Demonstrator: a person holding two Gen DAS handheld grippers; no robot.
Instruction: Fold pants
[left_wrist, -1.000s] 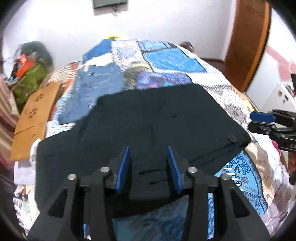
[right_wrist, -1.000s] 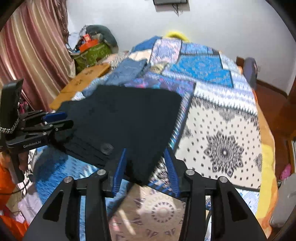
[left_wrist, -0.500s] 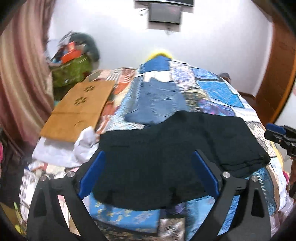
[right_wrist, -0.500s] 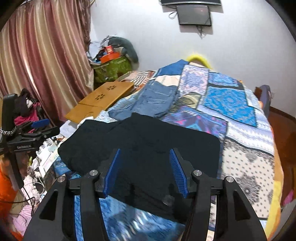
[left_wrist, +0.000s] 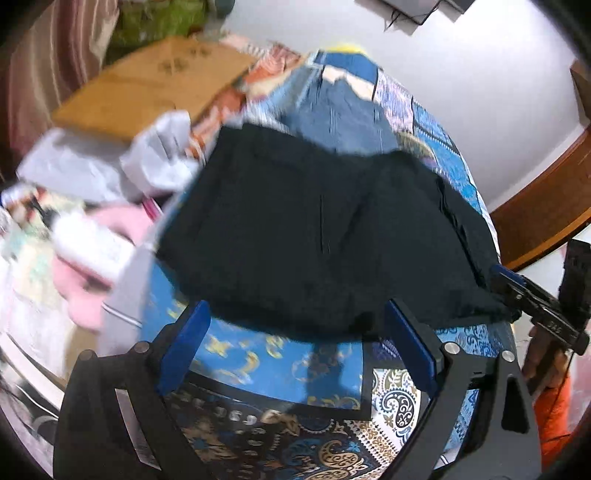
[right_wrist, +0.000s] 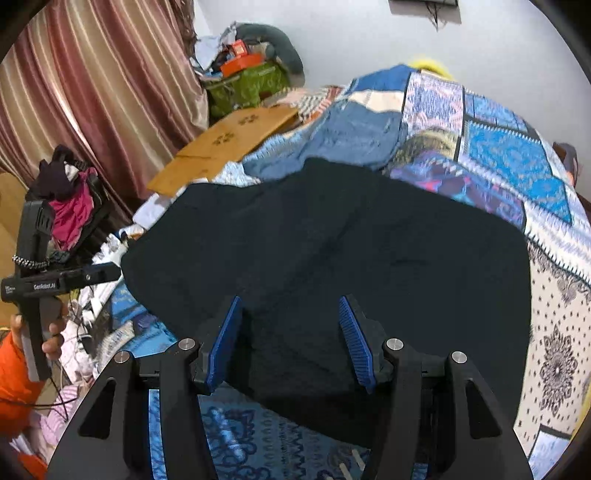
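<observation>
The folded black pants (left_wrist: 325, 229) lie flat on the patterned bedspread (left_wrist: 266, 358); they also show in the right wrist view (right_wrist: 351, 251). My left gripper (left_wrist: 295, 347) is wide open and empty, held just short of the pants' near edge. My right gripper (right_wrist: 290, 338) is open and empty, hovering over the pants' near edge, with black cloth showing between the blue pads (right_wrist: 356, 343). The right gripper shows at the right rim of the left wrist view (left_wrist: 535, 306), and the left gripper at the left of the right wrist view (right_wrist: 62, 280).
Folded blue jeans (right_wrist: 354, 136) lie on the bed beyond the black pants. A brown cardboard sheet (right_wrist: 225, 144) leans at the bed's left side, with a green bag (right_wrist: 247, 86), striped curtains (right_wrist: 92, 92) and loose clothes (left_wrist: 103, 236) there. A wooden door frame (left_wrist: 543, 206) stands to the right.
Both grippers opened and pulled back from the pants. The left gripper swung toward the bed's left corner and now looks down at the pants' near edge.
</observation>
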